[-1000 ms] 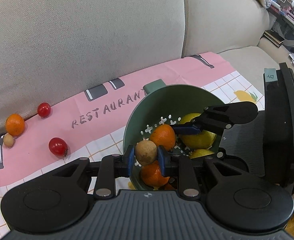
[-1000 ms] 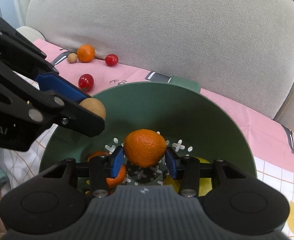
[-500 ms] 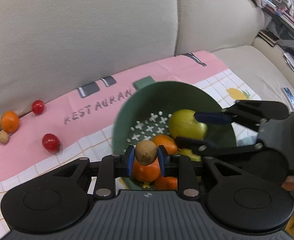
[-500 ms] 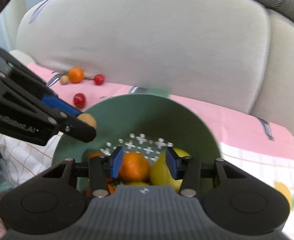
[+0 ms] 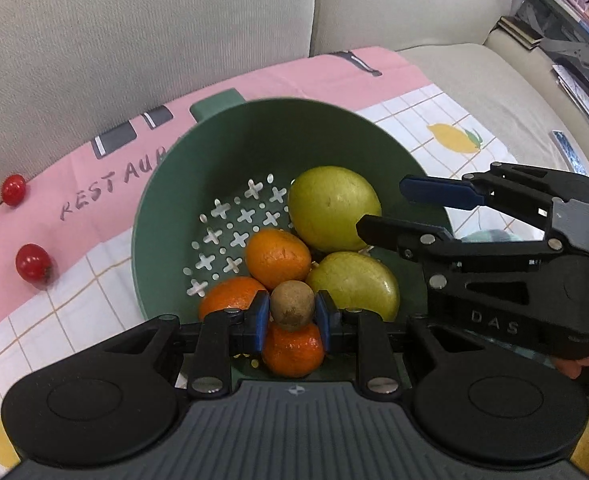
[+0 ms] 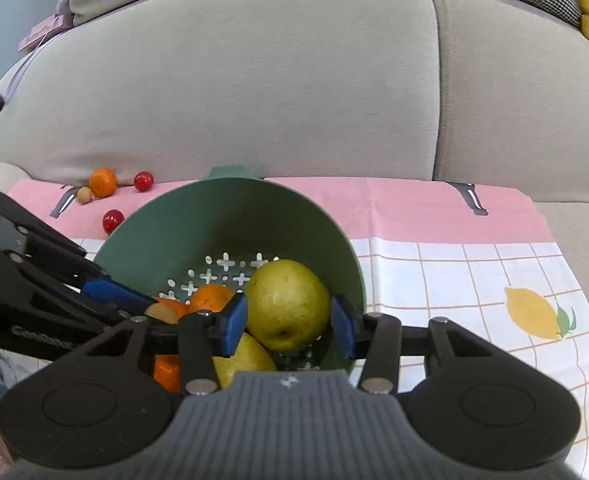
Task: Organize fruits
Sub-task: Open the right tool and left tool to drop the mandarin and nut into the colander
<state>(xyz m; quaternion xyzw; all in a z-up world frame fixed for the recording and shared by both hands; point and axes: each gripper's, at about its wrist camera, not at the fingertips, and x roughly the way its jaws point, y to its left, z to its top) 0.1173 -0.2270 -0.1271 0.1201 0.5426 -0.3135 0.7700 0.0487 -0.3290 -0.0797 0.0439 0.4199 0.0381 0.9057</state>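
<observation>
The left gripper (image 5: 292, 316) was clamped on a small round brown fruit (image 5: 292, 306), held just above the fruit piled in the round green perforated plastic colander (image 5: 222, 148). The right gripper (image 5: 378, 212) hung empty over the colander's far rim, jaws apart. The brown fruit looked light, firm and thin-skinned, best pinched across its middle, as here; it would likely roll once freed. Inside the colander lay three orange mandarins (image 5: 277, 257) and two yellow-green pears (image 5: 332, 208). On the pink-and-white checked cloth (image 6: 434, 216) outside waited two red cherry tomatoes (image 6: 113, 220), one mandarin and one more brown fruit.
</observation>
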